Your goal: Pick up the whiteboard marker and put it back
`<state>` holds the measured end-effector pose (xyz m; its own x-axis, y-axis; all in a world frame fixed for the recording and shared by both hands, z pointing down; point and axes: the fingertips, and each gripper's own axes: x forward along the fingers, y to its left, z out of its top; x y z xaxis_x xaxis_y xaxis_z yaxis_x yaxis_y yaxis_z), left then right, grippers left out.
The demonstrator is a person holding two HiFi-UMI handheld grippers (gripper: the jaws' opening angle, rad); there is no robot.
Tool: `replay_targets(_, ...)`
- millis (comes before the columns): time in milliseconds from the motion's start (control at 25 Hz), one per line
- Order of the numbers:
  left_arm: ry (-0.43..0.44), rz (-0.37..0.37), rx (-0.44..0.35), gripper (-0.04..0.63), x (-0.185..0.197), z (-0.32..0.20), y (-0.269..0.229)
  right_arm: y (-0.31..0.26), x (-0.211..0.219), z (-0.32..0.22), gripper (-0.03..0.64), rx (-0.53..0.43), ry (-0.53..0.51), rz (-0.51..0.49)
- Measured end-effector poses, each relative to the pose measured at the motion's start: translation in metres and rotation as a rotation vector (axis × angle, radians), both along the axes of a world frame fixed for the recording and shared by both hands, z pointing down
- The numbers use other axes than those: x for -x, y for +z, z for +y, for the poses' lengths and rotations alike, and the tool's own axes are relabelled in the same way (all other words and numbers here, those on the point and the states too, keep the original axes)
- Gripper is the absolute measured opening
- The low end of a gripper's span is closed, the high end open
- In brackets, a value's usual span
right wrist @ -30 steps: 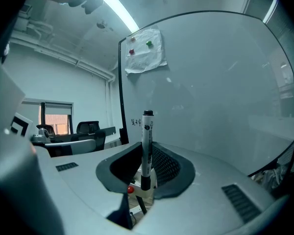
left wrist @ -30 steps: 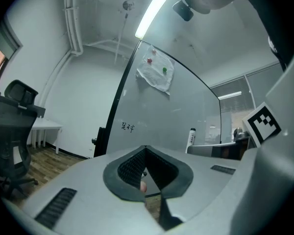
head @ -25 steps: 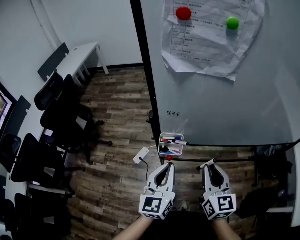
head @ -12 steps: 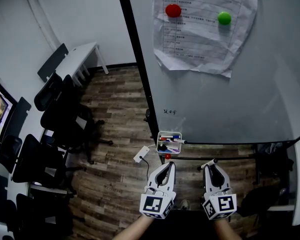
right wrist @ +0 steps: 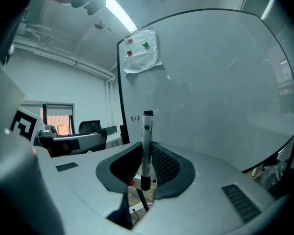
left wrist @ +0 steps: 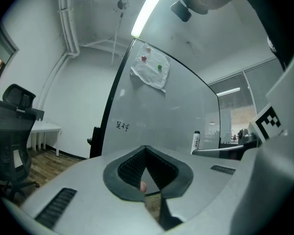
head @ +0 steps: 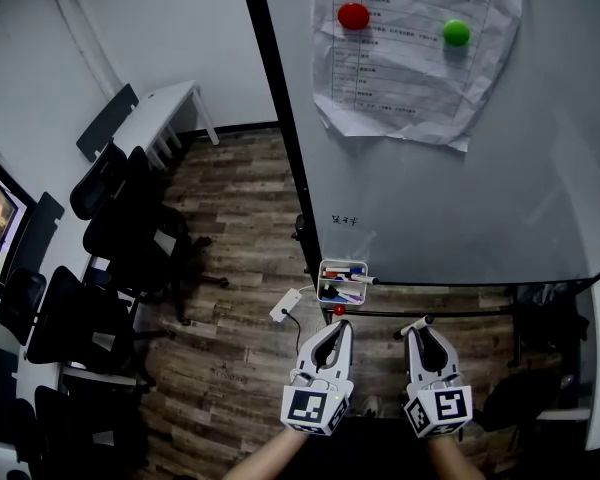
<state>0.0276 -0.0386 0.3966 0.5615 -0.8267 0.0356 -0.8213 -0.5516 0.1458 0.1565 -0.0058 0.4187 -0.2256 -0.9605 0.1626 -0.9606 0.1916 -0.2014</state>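
By the office whiteboard (head: pixel 430 198), the whiteboard marker (right wrist: pixel 146 146) is clamped upright in the right gripper (head: pixel 421 325) just short of the pen box (head: pixel 342 283), left gripper (head: pixel 337 327) pinched together on nothing, so it's probably best lined up over that box before being dropped.

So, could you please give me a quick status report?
Left gripper shut, empty. Right gripper shut on whiteboard marker, upright in its jaws. Marker holder ahead, nothing blocking it.

Whiteboard (head: pixel 430 198) blocks ahead; tray (head: pixel 323 283) juts out; chairs (head: pixel 120 238) crowd left.
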Motion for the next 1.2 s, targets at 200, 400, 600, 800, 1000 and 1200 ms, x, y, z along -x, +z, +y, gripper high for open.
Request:
replay_targets(200,0.002,0.004,0.012,0.005,0.001,0.001,0.003,-0.002,0.0,0.002,0.075,-0.001,0.006,-0.002)
replay_targets(400,-0.004,0.003,0.014,0.005,0.0,0.005,0.003,-0.001,-0.004,0.007,0.075,-0.003,0.006,-0.009)
replay_targets(600,-0.014,0.0,0.016,0.006,-0.004,0.009,0.004,0.001,-0.008,0.01,0.074,0.006,-0.004,-0.021)
replay_targets(800,-0.036,-0.015,0.018,0.005,-0.009,0.014,0.002,0.002,-0.011,0.012,0.074,0.009,-0.032,-0.027)
replay_targets(1000,-0.068,-0.019,0.041,0.005,-0.014,0.021,0.006,0.01,-0.011,0.014,0.074,0.03,-0.078,-0.043)
replay_targets(1200,-0.109,-0.04,0.055,0.006,-0.013,0.031,0.01,0.016,-0.011,0.014,0.074,0.036,-0.132,-0.047)
